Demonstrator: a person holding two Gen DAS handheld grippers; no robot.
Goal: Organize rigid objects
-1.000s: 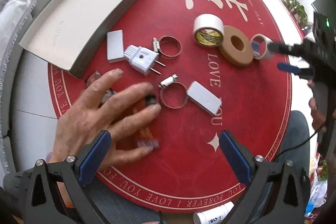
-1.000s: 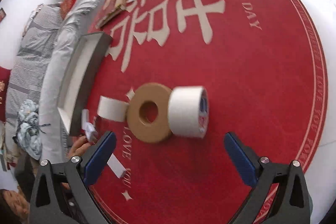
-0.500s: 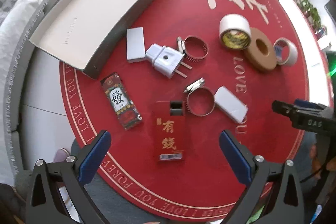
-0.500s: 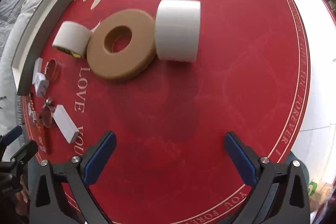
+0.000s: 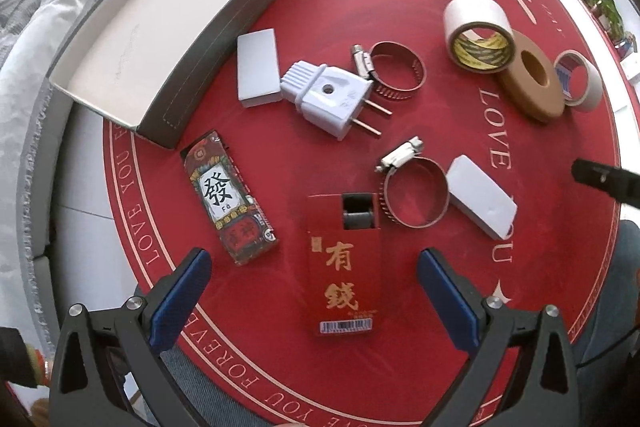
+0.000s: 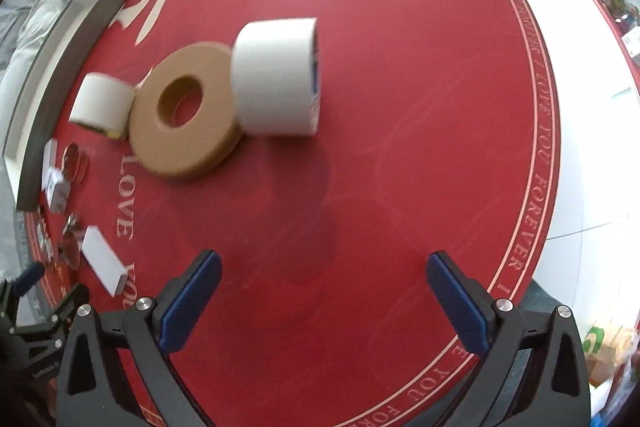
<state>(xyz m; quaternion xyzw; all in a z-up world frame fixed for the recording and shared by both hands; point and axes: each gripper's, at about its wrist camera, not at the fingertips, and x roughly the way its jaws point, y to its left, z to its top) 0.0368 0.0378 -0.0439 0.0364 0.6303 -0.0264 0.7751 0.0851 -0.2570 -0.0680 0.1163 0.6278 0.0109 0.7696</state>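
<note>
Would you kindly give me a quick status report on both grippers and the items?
Left gripper open, over red lighter box. Right gripper open, facing white tape roll. Grey tray holds nothing. Nothing in the way.

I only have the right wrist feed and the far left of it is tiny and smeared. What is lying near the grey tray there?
Observer: A white plug with two bare prongs, next to a flat white block.
Operator: Anything red down there?
Observer: Two printed boxes: a red box with gold characters lying between the left gripper's open jaws, and a patterned box beside it.
Operator: Is the tray loaded?
Observer: No, the tray shows only its bare white floor.
</note>
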